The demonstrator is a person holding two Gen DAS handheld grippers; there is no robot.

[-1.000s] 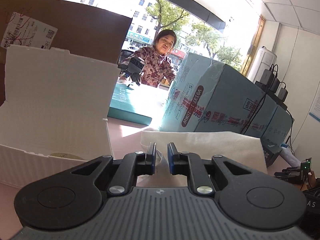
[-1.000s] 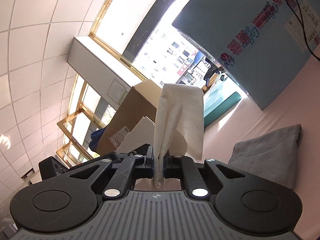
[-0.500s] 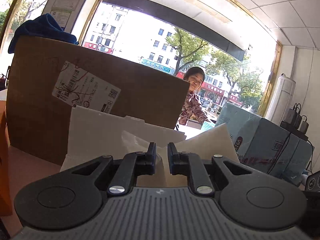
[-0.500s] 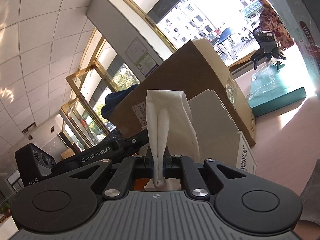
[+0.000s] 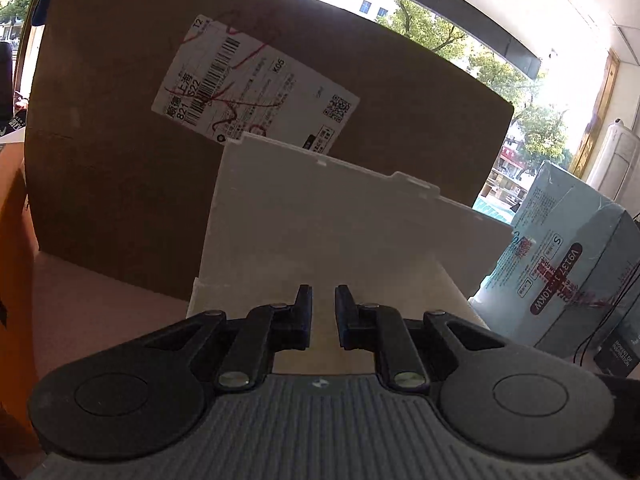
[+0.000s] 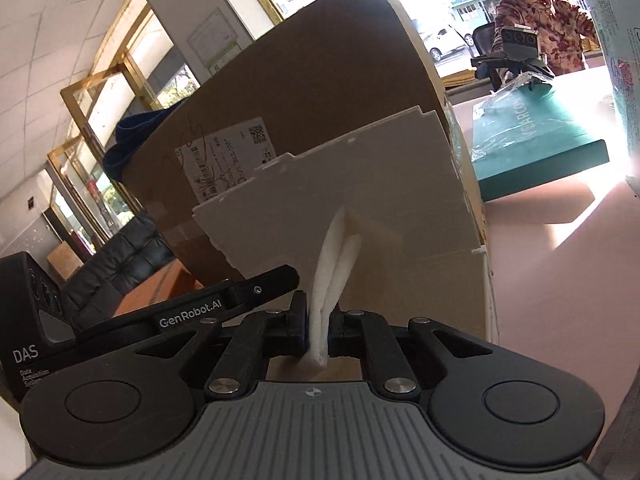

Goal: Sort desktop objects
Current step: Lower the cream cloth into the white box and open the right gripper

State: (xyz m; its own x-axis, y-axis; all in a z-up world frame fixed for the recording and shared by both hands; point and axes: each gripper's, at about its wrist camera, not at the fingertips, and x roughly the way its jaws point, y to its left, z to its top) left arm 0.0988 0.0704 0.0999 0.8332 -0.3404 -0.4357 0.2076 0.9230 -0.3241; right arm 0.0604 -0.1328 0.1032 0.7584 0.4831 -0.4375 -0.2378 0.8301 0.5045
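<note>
Holding a folded white tissue (image 6: 335, 256) pinched between the fingers of my right gripper (image 6: 318, 330), I have it raised in front of the white box (image 6: 360, 200), whose upright lid stands against the big brown carton (image 6: 320, 80). The tissue has not reached the box: it stands up from the jaws, clear of the lid as far as I can tell, so I judge this item mid-transfer, with the drop and release left to do. The box floor is hidden from both cameras, so I cannot say what is already sorted inside.

My left gripper (image 5: 323, 316) hovers empty before the same white box (image 5: 320, 216), its jaws parted by a narrow gap with nothing between them; its body shows at the left of the right wrist view, just beside my right one.

The tissue looks soft and thin, doubled into two limp layers that splay apart above the pinch, creased along the fold and clean white. Beyond, on the pink tabletop (image 6: 560, 280), lie a teal flat box (image 6: 536, 140) and, in the left wrist view, a light blue wrapped package (image 5: 560, 264), both untouched.
</note>
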